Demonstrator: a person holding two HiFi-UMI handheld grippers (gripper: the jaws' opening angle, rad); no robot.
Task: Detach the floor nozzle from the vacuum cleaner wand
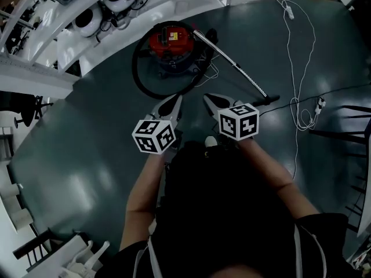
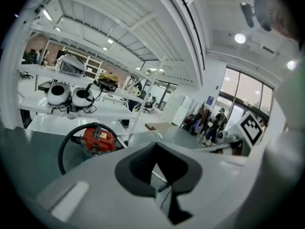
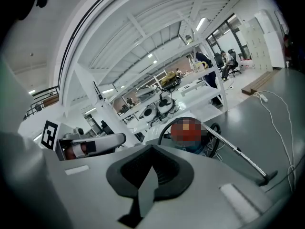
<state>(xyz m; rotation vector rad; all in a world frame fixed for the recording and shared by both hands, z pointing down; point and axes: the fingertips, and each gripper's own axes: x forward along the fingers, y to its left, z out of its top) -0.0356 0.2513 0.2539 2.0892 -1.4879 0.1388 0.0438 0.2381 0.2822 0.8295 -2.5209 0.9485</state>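
The left claw (image 1: 174, 104) and the right claw (image 1: 212, 102) are held side by side above the floor (image 1: 87, 155). Ahead of both claws, well apart from them, the vacuum cleaner (image 1: 172, 44) is set on the floor, with its hose (image 1: 138, 77) looped to its left. The wand (image 1: 232, 62) is run slantwise from the vacuum cleaner toward the right, and the floor nozzle (image 1: 271, 99) at its end is found to the right of the right claw. Further right, a cable (image 1: 301, 74) is strewn on the floor. Shelving (image 1: 87, 22) is placed ahead and left of the left claw.
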